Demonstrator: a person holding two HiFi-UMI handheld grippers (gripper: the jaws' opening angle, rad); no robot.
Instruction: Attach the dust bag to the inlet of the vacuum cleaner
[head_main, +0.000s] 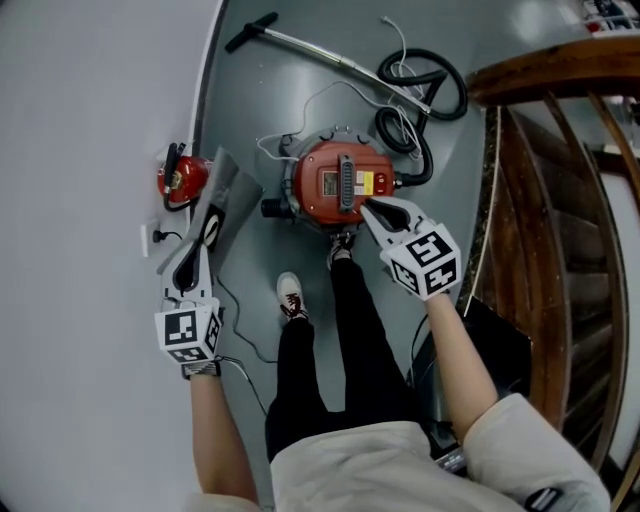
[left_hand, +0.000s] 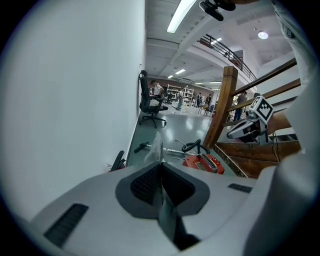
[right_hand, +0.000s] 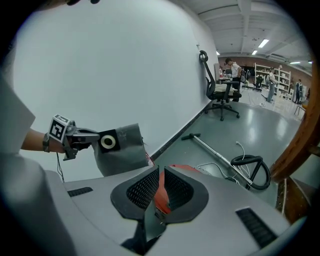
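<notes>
Now left gripper (head_main: 210, 222) clenches dust bag (head_main: 236, 188) lengthwise along its jaws; right gripper (head_main: 372, 210) jaws sit closed.

White wall (head_main: 90, 150), glossy grey floor (head_main: 245, 110), wooden stair railing (head_main: 560, 70), black office chair (left_hand: 149, 102), ceiling strip light (left_hand: 181, 14).

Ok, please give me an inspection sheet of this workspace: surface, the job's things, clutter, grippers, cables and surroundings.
Surface: grey floor, smooth, beside a white wall.
Job's things: red vacuum cleaner stands on the floor; grey dust bag is held up to its left, not attached.
Clutter: black hose coiled and wand lying beyond the vacuum cleaner; red fire extinguisher at the wall.
Grippers: left gripper shut on the dust bag; right gripper shut, empty, above the vacuum cleaner.
Cables: white cord loose by the vacuum cleaner; a dark lead at a wall socket.
Surroundings: wooden staircase on the right; office chair farther along the wall.
</notes>
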